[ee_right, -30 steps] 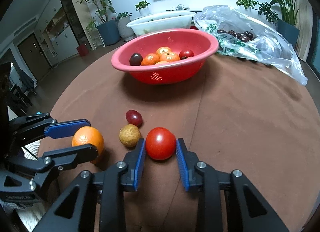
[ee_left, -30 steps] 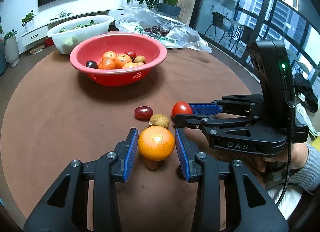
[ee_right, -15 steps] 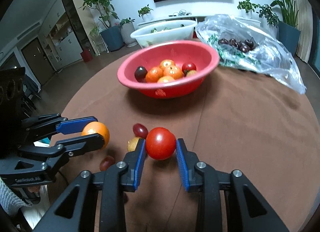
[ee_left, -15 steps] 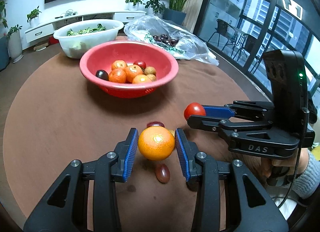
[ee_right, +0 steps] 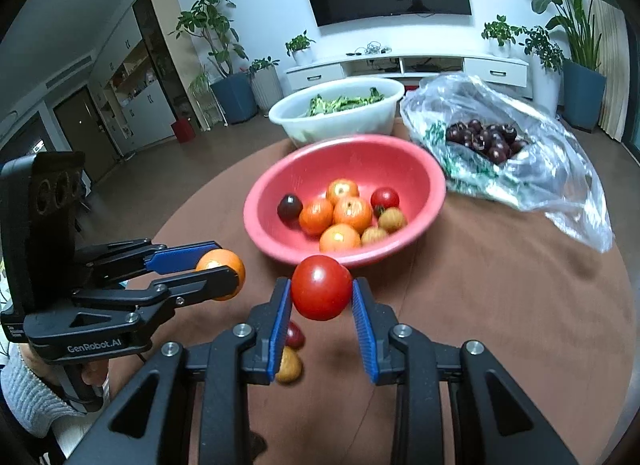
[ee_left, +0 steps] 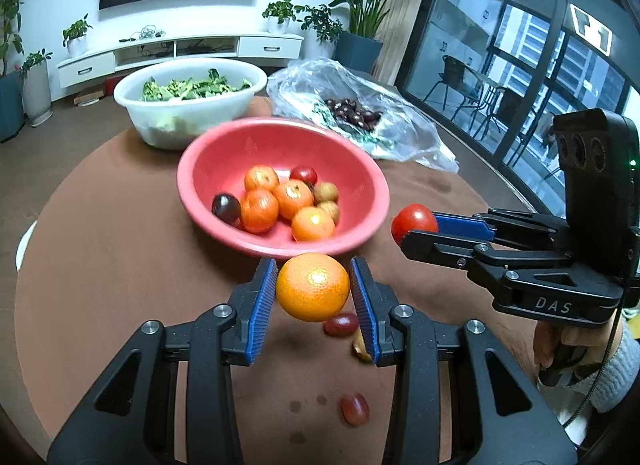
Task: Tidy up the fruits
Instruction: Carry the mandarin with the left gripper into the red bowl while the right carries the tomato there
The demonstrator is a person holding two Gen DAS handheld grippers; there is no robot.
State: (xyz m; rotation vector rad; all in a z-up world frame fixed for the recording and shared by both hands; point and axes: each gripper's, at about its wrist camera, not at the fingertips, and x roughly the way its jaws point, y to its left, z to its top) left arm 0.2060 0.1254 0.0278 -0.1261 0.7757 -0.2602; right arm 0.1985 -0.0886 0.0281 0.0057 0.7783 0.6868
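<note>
- Held an orange [ee_left: 312, 287] clear of the brown desk [ee_left: 100, 273] in the left hand-held gripper [ee_left: 313, 297], blue pads clamped on both its sides.
- Left on the desk under it: a dark red grape [ee_left: 340, 324], a yellowish-brown fruit [ee_left: 362, 346] mostly hidden by the pad, and a second grape [ee_left: 355, 408] nearer the camera.
- Stood just beyond: a red bowl [ee_left: 208, 169] with oranges, small tomatoes, a dark fruit and brownish fruits inside.
- Behind it, a white bowl of greens [ee_left: 188, 99]; further right, a clear bag of dark fruit [ee_left: 352, 113].
- Held a red tomato [ee_right: 321, 287] aloft in the right hand-held gripper [ee_right: 322, 305], pads closed on it, near the bowl's front rim.
</note>
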